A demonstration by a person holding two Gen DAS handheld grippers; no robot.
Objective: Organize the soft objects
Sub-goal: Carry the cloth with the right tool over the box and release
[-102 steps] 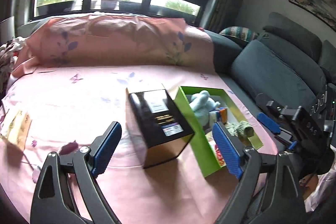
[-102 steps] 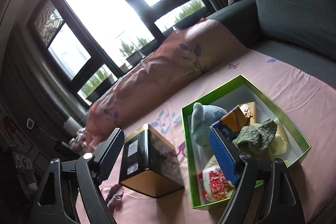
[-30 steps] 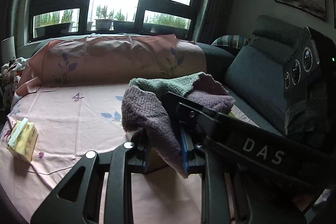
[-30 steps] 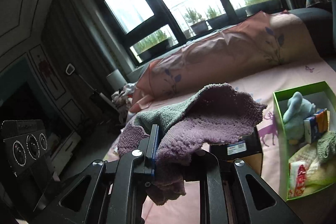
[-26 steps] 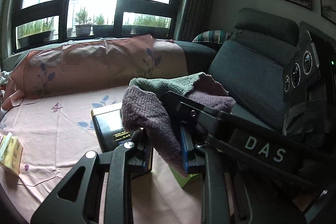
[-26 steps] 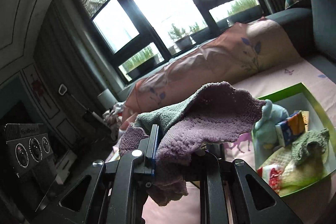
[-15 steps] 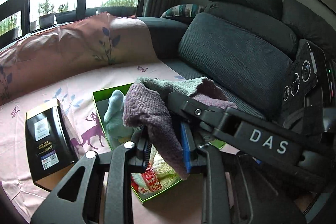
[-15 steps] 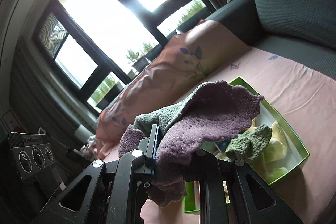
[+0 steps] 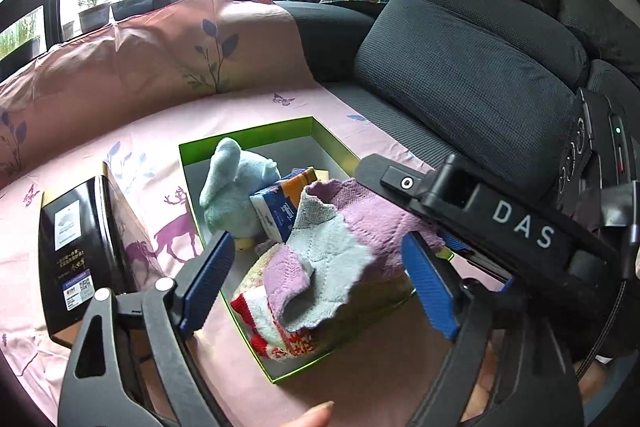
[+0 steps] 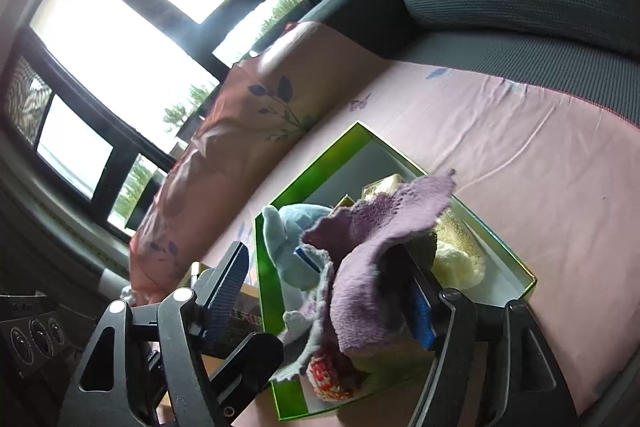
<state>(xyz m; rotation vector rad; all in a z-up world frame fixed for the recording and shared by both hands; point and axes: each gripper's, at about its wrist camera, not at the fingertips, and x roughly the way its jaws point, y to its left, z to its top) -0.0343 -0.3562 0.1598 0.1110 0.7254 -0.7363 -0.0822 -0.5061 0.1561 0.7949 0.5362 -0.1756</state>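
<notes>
A purple and pale grey towel (image 9: 340, 255) sags over the things in the green box (image 9: 248, 135). My left gripper (image 9: 318, 283) hangs above the box's near end, jaws opening, with the towel loose between its blue pads (image 9: 208, 279). My right gripper (image 10: 324, 299) reaches in from the right, jaws opening too; the towel (image 10: 368, 267) drapes over its right finger without being pinched. Inside the box (image 10: 316, 171) lie a light blue plush toy (image 9: 236, 179), a blue and orange tissue pack (image 9: 280, 207), a red and white knit cloth (image 9: 280, 335) and a cream cloth (image 10: 456, 251).
A black tin box (image 9: 76, 251) stands just left of the green box on the pink sheet (image 9: 100, 155). Dark grey sofa cushions (image 9: 480, 75) rise to the right, a pink pillow (image 9: 140, 47) and windows behind. A person's fingertip (image 9: 316, 415) shows at the bottom edge.
Both grippers carried the towel from above the sheet to above the green box and sank. Both then opened and let go of the towel, which dropped onto the box's contents.
</notes>
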